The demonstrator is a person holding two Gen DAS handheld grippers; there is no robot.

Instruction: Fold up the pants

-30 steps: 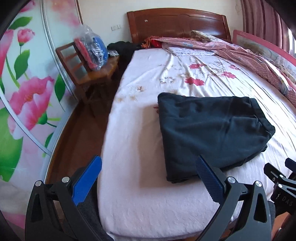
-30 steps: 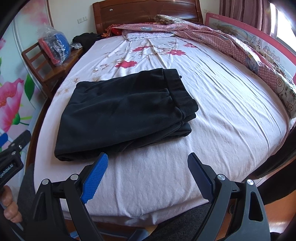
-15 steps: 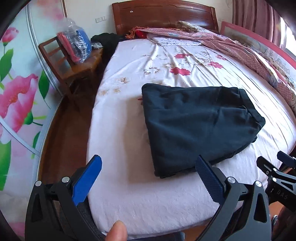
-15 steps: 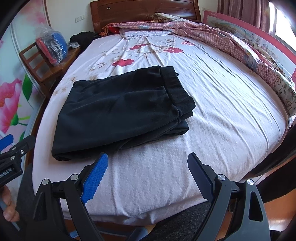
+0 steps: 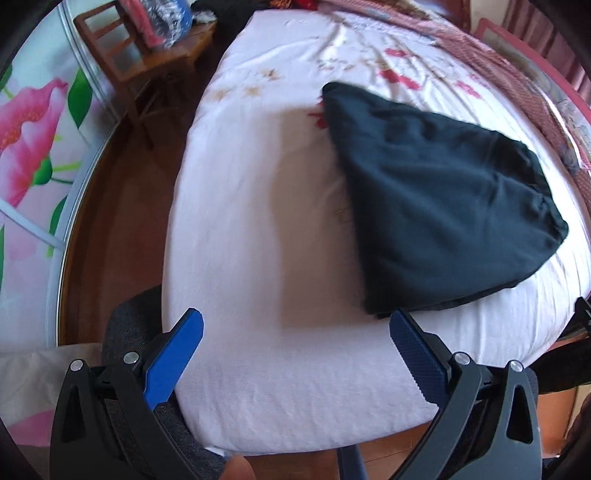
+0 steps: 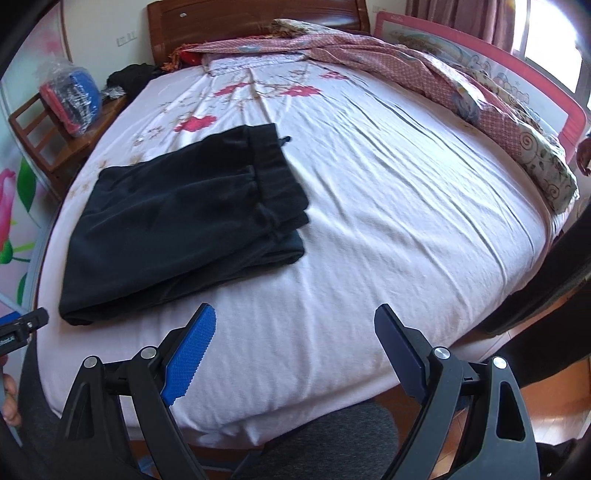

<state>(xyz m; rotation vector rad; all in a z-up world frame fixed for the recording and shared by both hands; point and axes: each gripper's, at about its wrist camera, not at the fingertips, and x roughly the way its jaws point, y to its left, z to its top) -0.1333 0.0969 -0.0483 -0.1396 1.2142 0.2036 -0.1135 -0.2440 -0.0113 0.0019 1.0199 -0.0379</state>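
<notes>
The black pants (image 5: 439,206) lie folded into a compact stack on the white flowered bed sheet (image 5: 258,229); in the right wrist view the pants (image 6: 177,225) sit at the left with the waistband toward the bed's middle. My left gripper (image 5: 295,325) is open and empty, above the near edge of the bed, short of the pants' near corner. My right gripper (image 6: 295,317) is open and empty, above the bed's near edge, to the right of the pants.
A wooden chair (image 5: 147,66) with a plastic-wrapped bundle (image 6: 72,98) stands left of the bed. A pink patterned quilt (image 6: 443,81) lies along the far and right side. The wooden headboard (image 6: 255,18) is behind. A flowered wardrobe door (image 5: 29,147) is at the left.
Both grippers have drawn back from the pants toward the bed's near edge. The left view has tilted downward and swung left. Both stay open; the pants have not moved.
</notes>
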